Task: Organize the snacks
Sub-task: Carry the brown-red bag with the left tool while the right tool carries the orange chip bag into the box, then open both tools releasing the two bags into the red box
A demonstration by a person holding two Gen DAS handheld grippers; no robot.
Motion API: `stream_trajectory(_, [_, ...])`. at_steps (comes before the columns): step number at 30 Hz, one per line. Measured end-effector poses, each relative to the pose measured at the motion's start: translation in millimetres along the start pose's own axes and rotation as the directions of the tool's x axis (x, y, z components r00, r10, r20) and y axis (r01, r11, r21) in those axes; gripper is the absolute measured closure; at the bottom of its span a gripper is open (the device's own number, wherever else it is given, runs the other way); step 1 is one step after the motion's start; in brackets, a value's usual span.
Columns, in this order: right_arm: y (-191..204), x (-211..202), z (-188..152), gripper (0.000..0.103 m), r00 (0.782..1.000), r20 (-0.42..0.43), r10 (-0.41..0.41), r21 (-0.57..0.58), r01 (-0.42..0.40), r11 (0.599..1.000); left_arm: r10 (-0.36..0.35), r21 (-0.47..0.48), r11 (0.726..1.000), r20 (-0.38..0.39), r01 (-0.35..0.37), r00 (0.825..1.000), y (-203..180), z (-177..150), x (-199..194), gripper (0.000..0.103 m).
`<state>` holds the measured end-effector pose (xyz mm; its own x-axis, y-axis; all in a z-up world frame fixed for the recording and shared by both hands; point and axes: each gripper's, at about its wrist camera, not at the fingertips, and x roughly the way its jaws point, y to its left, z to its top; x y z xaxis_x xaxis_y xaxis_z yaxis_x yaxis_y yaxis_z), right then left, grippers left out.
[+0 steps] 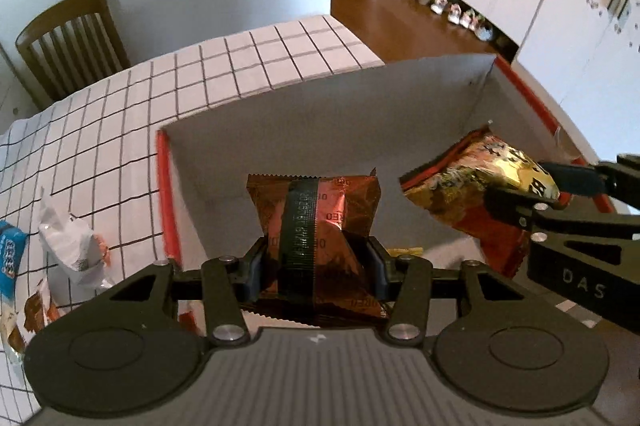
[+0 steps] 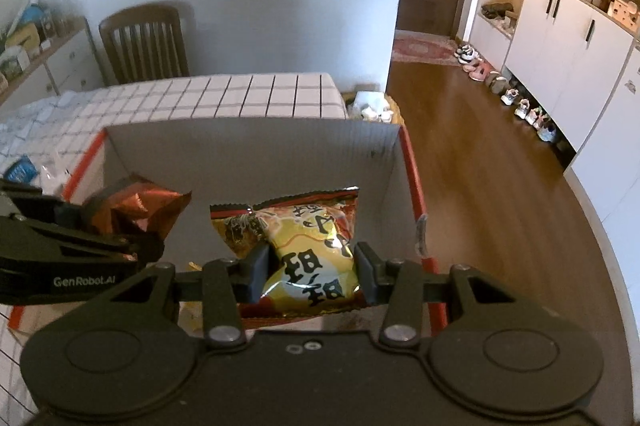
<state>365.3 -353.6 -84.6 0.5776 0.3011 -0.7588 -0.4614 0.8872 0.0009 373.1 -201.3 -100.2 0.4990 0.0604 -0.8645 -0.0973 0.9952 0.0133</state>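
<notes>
Left wrist view: left gripper (image 1: 316, 266) pinched a soft, crinkly brown packet (image 1: 316, 222) mid-body above the box (image 1: 320, 97); right gripper (image 2: 310, 276) likewise clamped a puffy, light yellow bag (image 2: 304, 250).

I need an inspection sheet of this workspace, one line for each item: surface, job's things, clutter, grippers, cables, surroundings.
Surface: table under a white cloth with a dark grid.
Job's things: open cardboard box, red outside; copper-brown Oreo packet and yellow-red snack bag held over its inside; something yellow, partly hidden, on the box floor.
Clutter: white packet and blue packet on the cloth left of the box.
Grippers: left hand-held gripper shut on the Oreo packet; right hand-held gripper shut on the snack bag.
Cables: nothing seen.
Surroundings: wooden chair, white cabinets, shoes along the wood floor.
</notes>
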Motion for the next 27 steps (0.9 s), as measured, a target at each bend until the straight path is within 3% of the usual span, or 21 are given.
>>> stream_trajectory(15, [9,26,-5,0.058,0.996,-0.084,-0.015,-0.087,0.007,0.996,0.015,0.031,0.999,-0.107,-0.012,0.994,-14,-6,32,0.053])
stream_trajectory(27, [7,20,-3,0.058,0.996,-0.093,0.008,-0.086,-0.016,0.996,-0.025,-0.018,1.0,-0.092,0.023,0.995,-6,-6,17,0.047])
